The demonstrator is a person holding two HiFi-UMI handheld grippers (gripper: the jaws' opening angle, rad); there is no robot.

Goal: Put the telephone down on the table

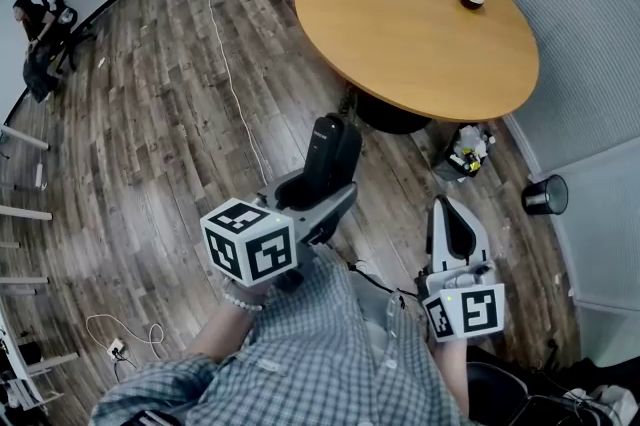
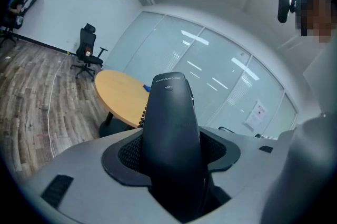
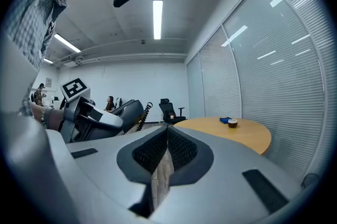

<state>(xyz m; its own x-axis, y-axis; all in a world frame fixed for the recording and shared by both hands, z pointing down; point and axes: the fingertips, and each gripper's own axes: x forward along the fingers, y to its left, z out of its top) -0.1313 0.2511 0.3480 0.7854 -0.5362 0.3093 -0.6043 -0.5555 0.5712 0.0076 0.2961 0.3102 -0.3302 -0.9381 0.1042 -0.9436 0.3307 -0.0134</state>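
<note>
telephone [image 1: 334, 157] clamped in wide-spread left gripper [image 1: 314, 199], frame centre
right gripper [image 1: 451, 216] closed, empty; table [image 1: 400, 34] upper right

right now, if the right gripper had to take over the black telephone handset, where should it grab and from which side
Probably the free upper end of the telephone handset, which sticks out beyond the left gripper clamped on it lower down. The right gripper, shut and empty, would have to open and come in from its own side, across the slim body.

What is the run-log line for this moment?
left gripper: shut on telephone | right gripper: shut, empty | telephone: not on table
</note>
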